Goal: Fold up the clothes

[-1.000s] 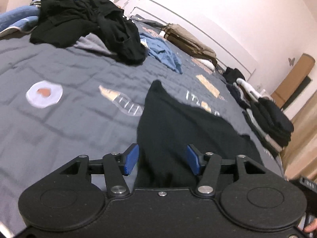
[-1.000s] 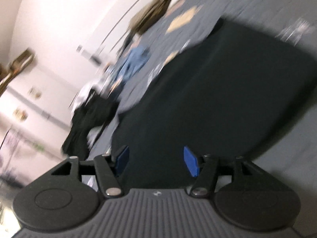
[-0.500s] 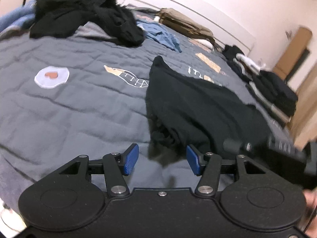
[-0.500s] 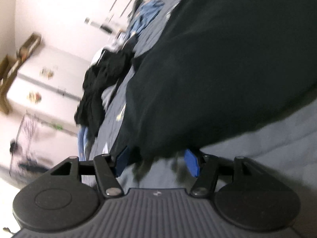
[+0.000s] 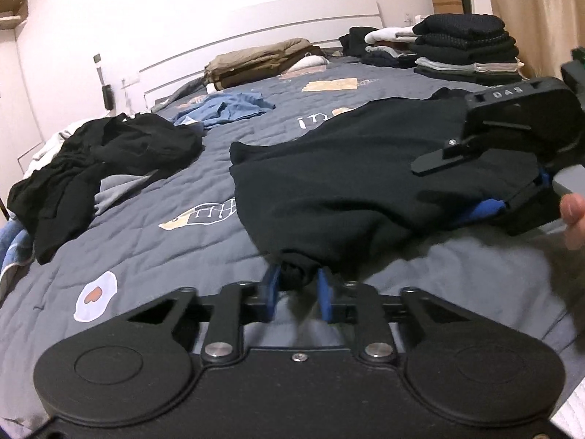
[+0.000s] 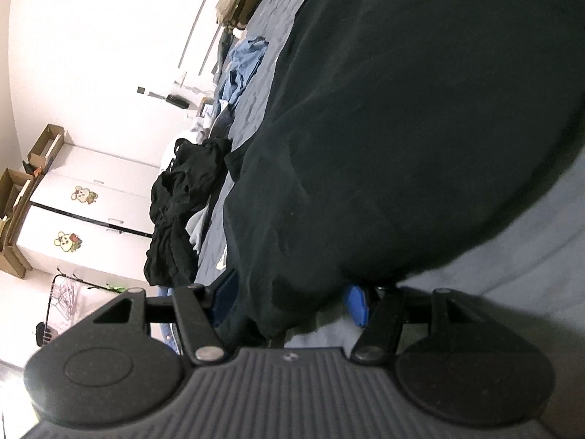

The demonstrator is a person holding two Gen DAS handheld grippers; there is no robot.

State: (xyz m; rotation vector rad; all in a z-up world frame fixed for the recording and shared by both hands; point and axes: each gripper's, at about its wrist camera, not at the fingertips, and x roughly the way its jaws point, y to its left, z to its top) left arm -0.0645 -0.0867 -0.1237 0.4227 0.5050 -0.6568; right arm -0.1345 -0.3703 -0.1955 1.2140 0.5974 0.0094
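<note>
A black garment [image 5: 365, 168] lies spread on the grey quilted bed [image 5: 146, 248]. Its near corner is bunched between the blue pads of my left gripper [image 5: 297, 289], whose jaws are closing and pinching the cloth. In the left wrist view my right gripper [image 5: 444, 190] comes in from the right, one finger above the garment's edge and one blue pad under it. In the right wrist view the right gripper [image 6: 290, 300] stands wide, rolled on its side, with the edge of the black garment [image 6: 402, 128] lying loose between its fingers.
A heap of black clothes [image 5: 102, 161] and a blue garment [image 5: 226, 108] lie further up the bed. Folded khaki cloth [image 5: 259, 62] sits by the headboard, and a stack of folded clothes [image 5: 464, 47] at the far right. A fingertip [image 5: 572, 208] shows at the right edge.
My left gripper rolled level, moved in on the garment's near corner and narrowed its jaws around it. The right gripper sank to the garment's edge, which now lies between its fingers.
</note>
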